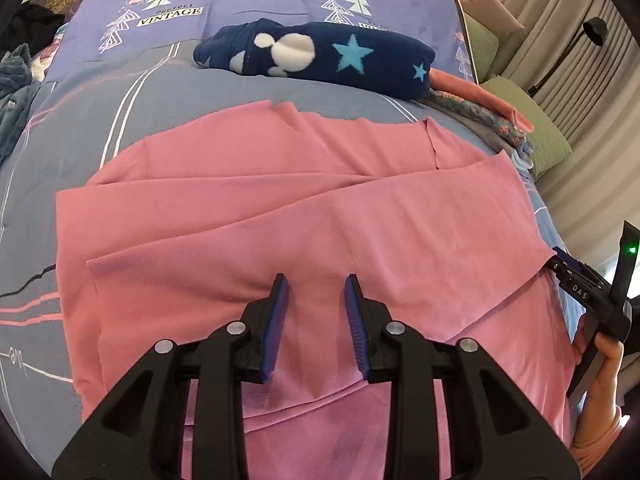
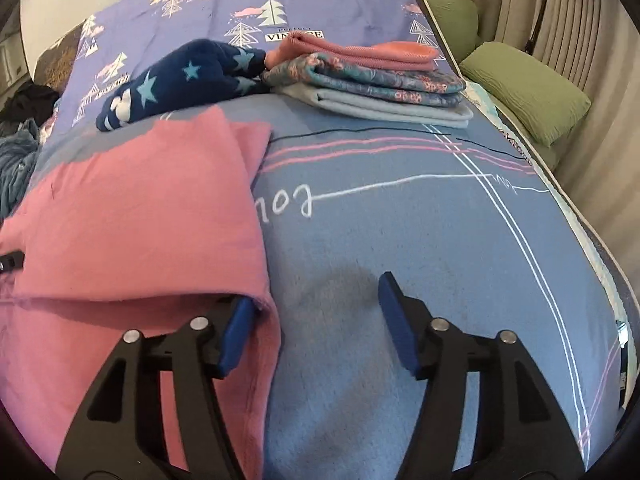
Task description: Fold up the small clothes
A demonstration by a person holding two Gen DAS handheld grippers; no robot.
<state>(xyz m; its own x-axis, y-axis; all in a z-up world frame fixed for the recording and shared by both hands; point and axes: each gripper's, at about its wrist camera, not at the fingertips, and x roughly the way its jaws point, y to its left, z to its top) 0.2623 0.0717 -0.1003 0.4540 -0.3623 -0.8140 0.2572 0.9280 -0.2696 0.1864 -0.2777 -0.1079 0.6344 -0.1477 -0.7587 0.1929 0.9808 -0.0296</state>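
Observation:
A pink garment [image 1: 304, 216] lies spread on the bed, partly folded over itself; its right edge shows in the right wrist view [image 2: 136, 216]. My left gripper [image 1: 318, 292] is open and hovers over the garment's near middle. My right gripper [image 2: 320, 304] is open at the garment's right edge; its left finger [image 2: 238, 332] sits under the folded pink edge and its right finger [image 2: 394, 316] is over the bare bedspread. The right gripper also shows at the far right of the left wrist view [image 1: 576, 276], at the cloth's corner.
The blue-purple bedspread [image 2: 400, 240] covers the bed. A navy star-patterned fleece garment [image 1: 320, 58] lies beyond the pink one. A stack of folded clothes [image 2: 372, 84] sits at the back right. Green pillows [image 2: 528, 88] and curtains border the right. Dark clothes [image 1: 24, 64] are piled at left.

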